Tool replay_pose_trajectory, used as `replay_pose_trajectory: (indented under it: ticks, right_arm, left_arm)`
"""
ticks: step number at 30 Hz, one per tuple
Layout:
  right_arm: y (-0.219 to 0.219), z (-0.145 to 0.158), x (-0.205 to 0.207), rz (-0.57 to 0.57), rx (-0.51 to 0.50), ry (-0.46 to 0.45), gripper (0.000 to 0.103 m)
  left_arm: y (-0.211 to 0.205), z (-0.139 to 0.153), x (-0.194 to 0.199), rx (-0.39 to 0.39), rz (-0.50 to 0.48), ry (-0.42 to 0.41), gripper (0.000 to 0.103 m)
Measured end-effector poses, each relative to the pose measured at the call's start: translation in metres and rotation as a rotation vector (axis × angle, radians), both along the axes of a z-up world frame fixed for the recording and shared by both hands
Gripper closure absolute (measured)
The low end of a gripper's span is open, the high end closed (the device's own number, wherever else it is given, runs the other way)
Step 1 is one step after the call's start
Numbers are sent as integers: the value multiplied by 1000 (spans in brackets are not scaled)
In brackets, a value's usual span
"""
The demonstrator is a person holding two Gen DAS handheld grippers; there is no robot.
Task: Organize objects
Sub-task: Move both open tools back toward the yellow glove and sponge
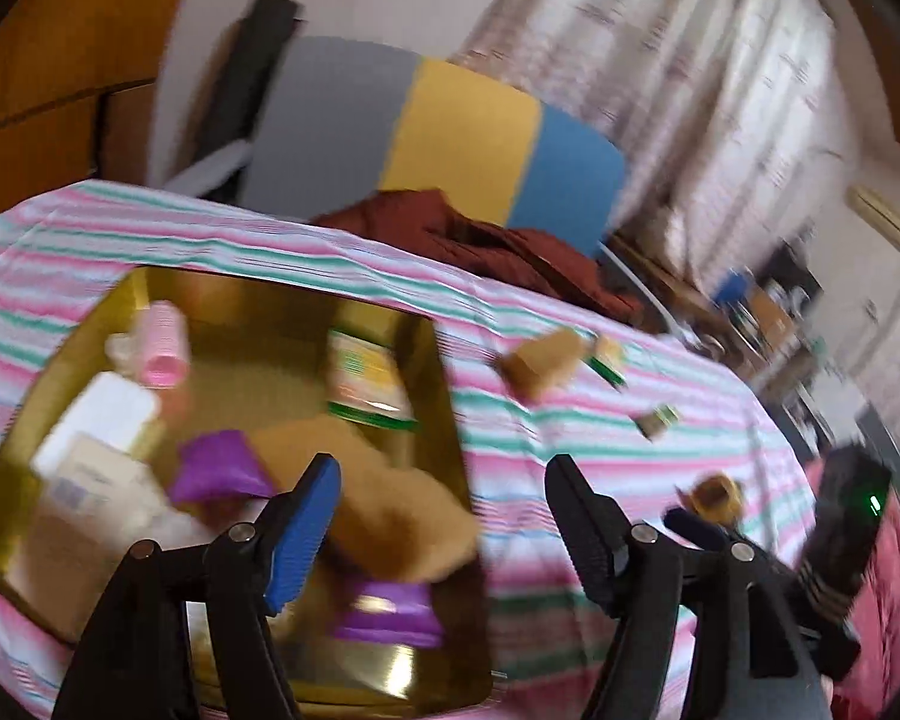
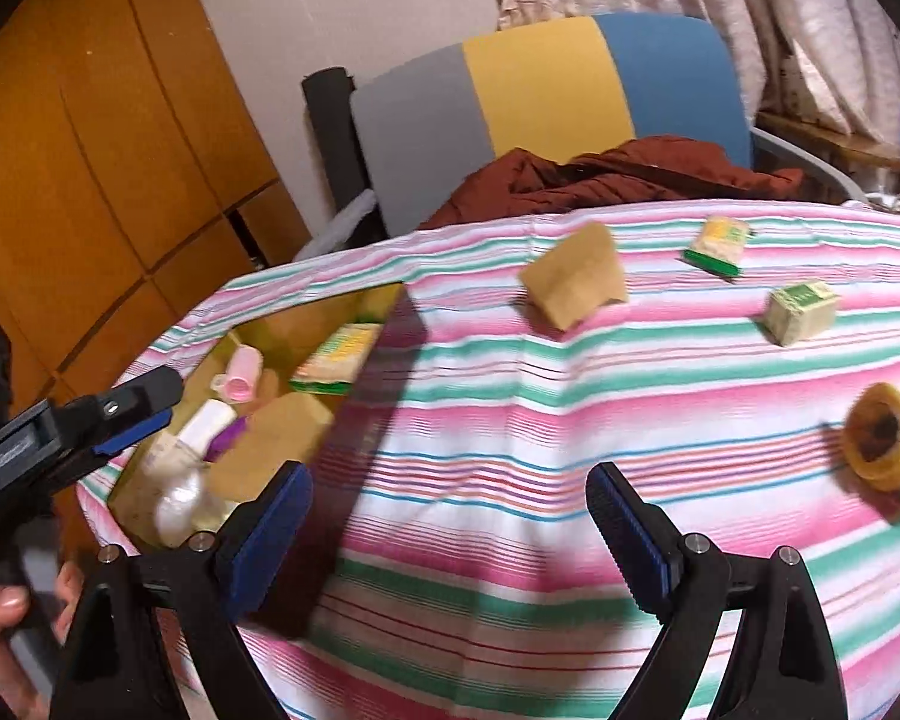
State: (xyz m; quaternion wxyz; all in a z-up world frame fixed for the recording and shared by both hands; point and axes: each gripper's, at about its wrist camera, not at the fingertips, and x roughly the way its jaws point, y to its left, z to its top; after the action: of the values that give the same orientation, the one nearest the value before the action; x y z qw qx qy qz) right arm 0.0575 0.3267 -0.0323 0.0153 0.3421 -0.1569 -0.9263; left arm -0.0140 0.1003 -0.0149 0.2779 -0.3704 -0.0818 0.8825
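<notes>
A: While both grippers hover with nothing between their fingers, where do the things to be sorted sit?

B: Most lie in the shiny gold metal tin [image 1: 450,396], which rests on the pink, green and white striped cloth [image 2: 510,420]. Inside it are a pink ribbed hair roller [image 1: 165,348], a white plastic bottle [image 1: 111,414], a green and yellow printed packet [image 1: 363,375], a purple pouch [image 1: 222,465] and a large tan cardboard box [image 1: 384,504].

A: And outside the tin?

B: A tan paper-wrapped block [image 2: 576,282] lies on the cloth near the tin's far corner. Farther along are a small green and yellow sachet [image 2: 720,246] and a pale cube-shaped box with green print [image 2: 801,309], apart from each other. A round yellow ring-shaped object [image 2: 885,444] sits near the cloth's edge; it is too blurred to tell more.

A: The grippers?

B: The left gripper [image 1: 444,516] is spread wide above the tin's near side, jaws well apart. The right gripper [image 2: 450,528] is likewise released, over bare cloth beside the tin.

A: Beyond the table?

B: A chair with a grey, yellow and blue panelled back [image 2: 546,96] stands behind it, with a rust-brown garment [image 2: 618,180] heaped on it, orange wooden cabinets [image 2: 90,150] beside and pale curtains [image 1: 660,60] behind.
</notes>
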Motion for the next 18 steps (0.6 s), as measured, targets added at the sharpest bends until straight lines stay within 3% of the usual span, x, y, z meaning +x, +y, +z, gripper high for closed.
replay_pose_trajectory:
  ticks: [9, 14, 18]
  right_arm:
    - [65, -4, 27, -141, 46, -20, 8]
    - [101, 0, 47, -264, 65, 0, 8]
    - [126, 5, 71, -435, 119, 60, 3]
  left_arm:
    - [74, -6, 34, -54, -204, -14, 27]
    - [94, -17, 40, -64, -245, -59, 27]
    - [107, -25, 45, -93, -261, -85, 27]
